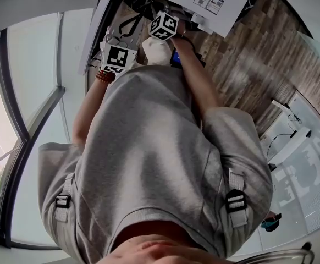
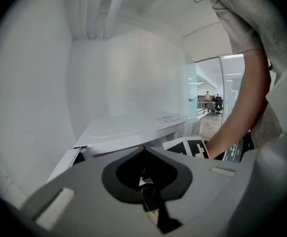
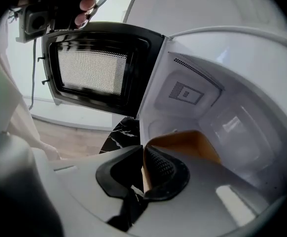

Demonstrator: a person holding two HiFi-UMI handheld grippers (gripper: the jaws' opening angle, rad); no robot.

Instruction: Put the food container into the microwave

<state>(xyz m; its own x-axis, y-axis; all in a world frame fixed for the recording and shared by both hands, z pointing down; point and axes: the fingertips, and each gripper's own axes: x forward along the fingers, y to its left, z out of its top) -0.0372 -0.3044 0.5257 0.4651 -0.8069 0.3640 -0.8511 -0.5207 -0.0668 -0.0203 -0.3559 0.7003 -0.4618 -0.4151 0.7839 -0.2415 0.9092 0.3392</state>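
Food container (image 3: 189, 143) rim pinched between right gripper (image 3: 144, 157) jaws, inside open microwave (image 3: 232, 83)

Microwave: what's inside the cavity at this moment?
Only the brown food container, its rim clamped by the right gripper, shows against the white cavity walls. The gripper's body covers the cavity floor and the container's base.

Quantity one: white microwave oven (image 3: 222, 98), with one black-framed mesh-window door (image 3: 91, 70). Quantity one: tan paper food container (image 3: 183, 142). Quantity two: grey hand-held grippers (left gripper (image 2: 144, 181), right gripper (image 3: 143, 169)). Quantity one: black marbled counter (image 3: 119, 132).
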